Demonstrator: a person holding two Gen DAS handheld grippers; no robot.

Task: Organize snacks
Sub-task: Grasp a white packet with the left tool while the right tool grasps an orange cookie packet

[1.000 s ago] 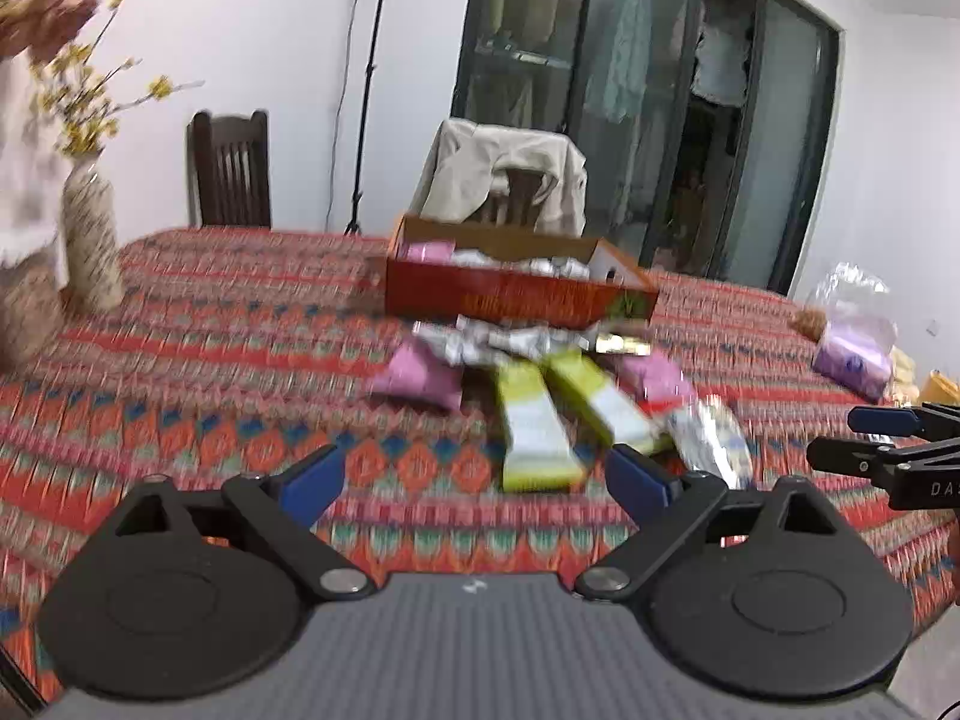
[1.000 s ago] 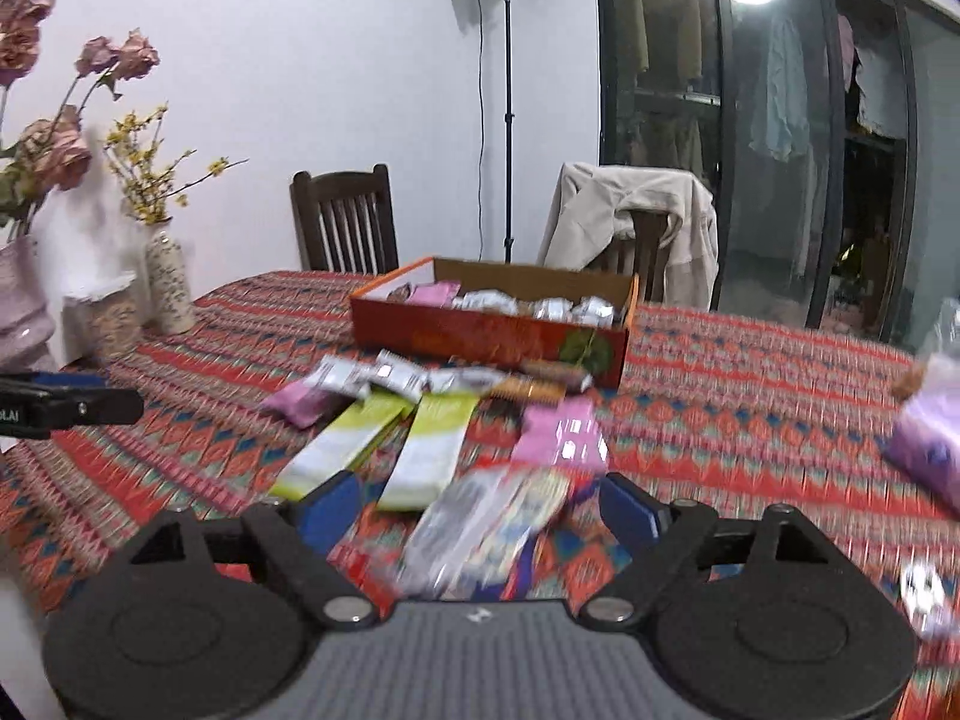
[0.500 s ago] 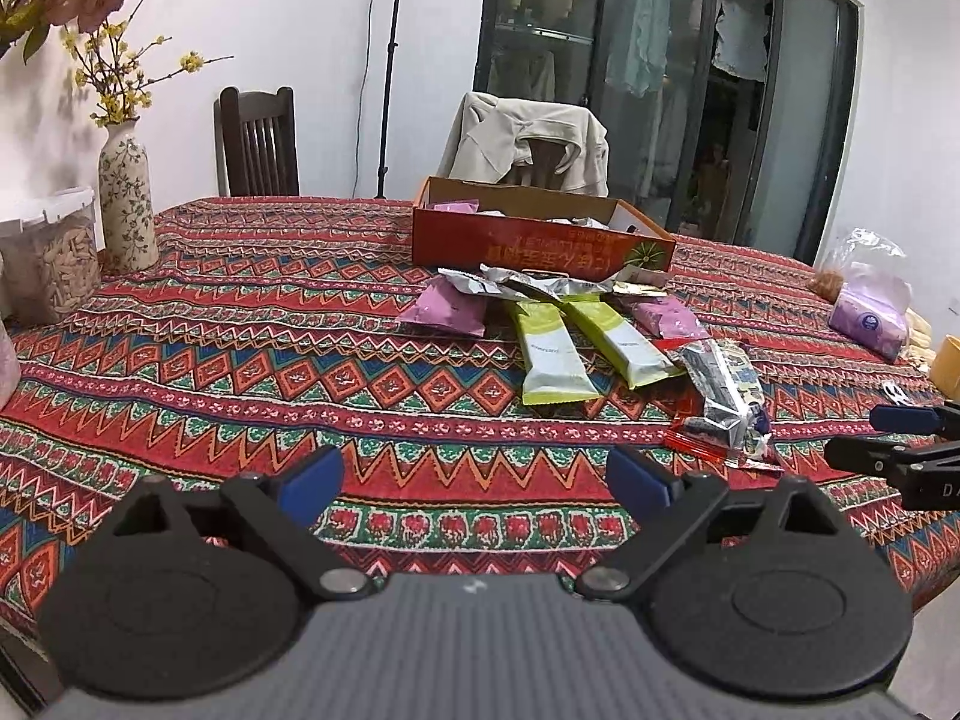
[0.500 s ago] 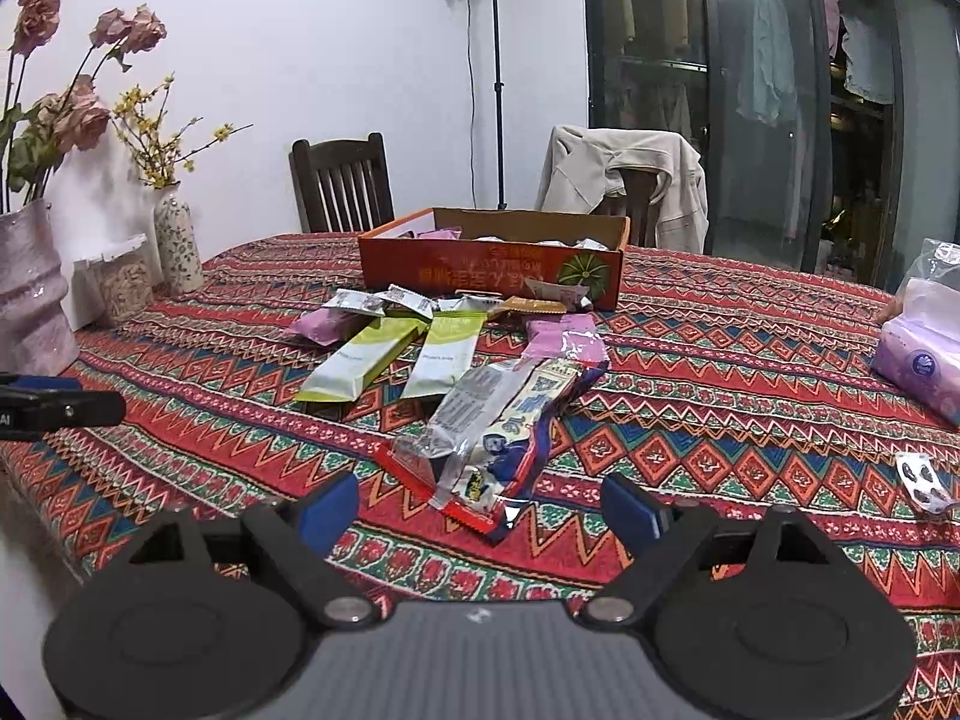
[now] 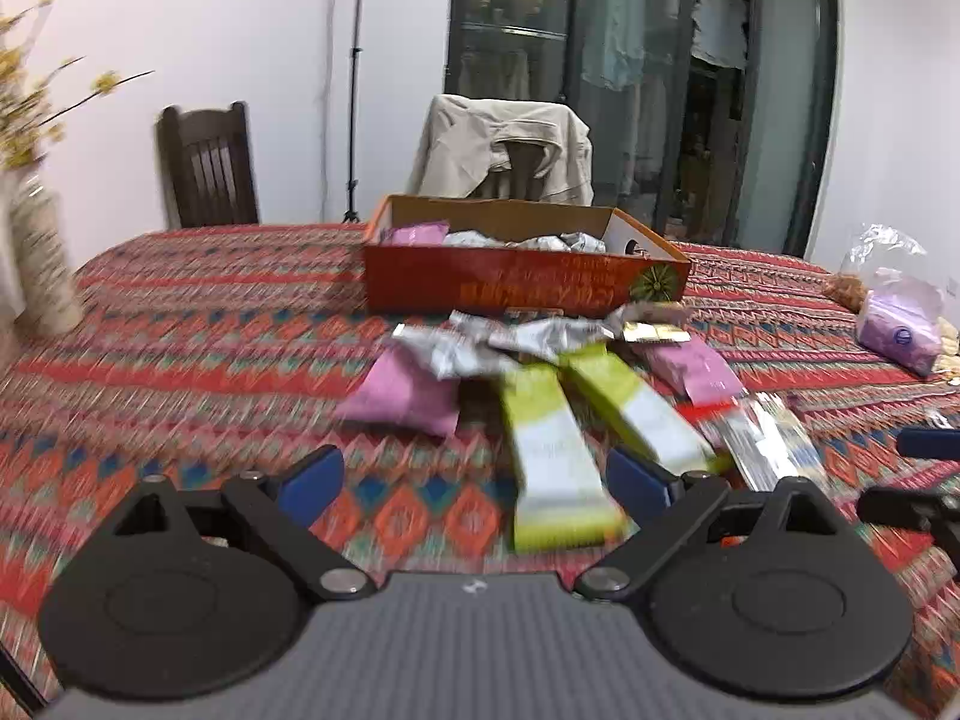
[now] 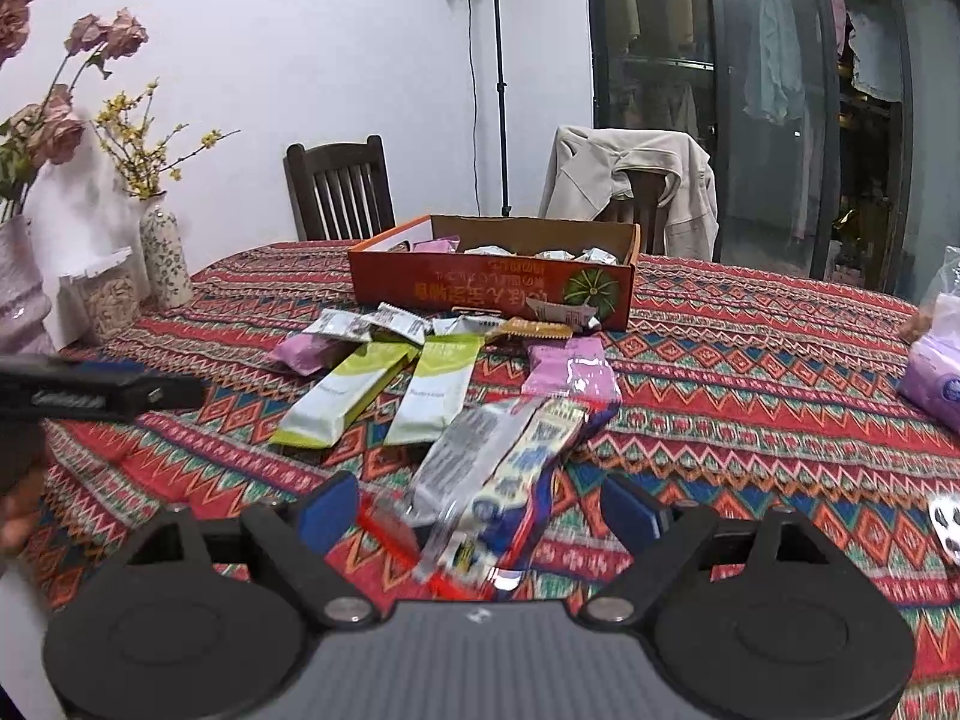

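Note:
An orange cardboard box [image 5: 522, 285] [image 6: 492, 294] holds pink and silver packets at the middle of the table. In front of it lie loose snacks: small silver packets [image 5: 480, 342], two pink packets [image 5: 402, 396] [image 6: 570, 369], two green-and-white bars [image 5: 552, 468] [image 6: 438, 390], and clear printed packets [image 6: 480, 480]. My left gripper [image 5: 474, 480] is open just short of the nearer green bar and holds nothing. My right gripper [image 6: 480, 504] is open, with the near end of the clear packets between its fingers but not pinched.
A patterned red cloth [image 6: 750, 372] covers the table. Vases with flowers [image 6: 162, 258] and a jar [image 6: 108, 300] stand at the left. A purple tissue pack [image 6: 936, 378] lies at the right. Two chairs [image 5: 210, 162] and a light stand [image 6: 498, 78] are behind the table.
Both views have closed in on the snack pile. The left gripper moved forward toward the green bars. The right gripper came down over the clear packets. Both stayed open.

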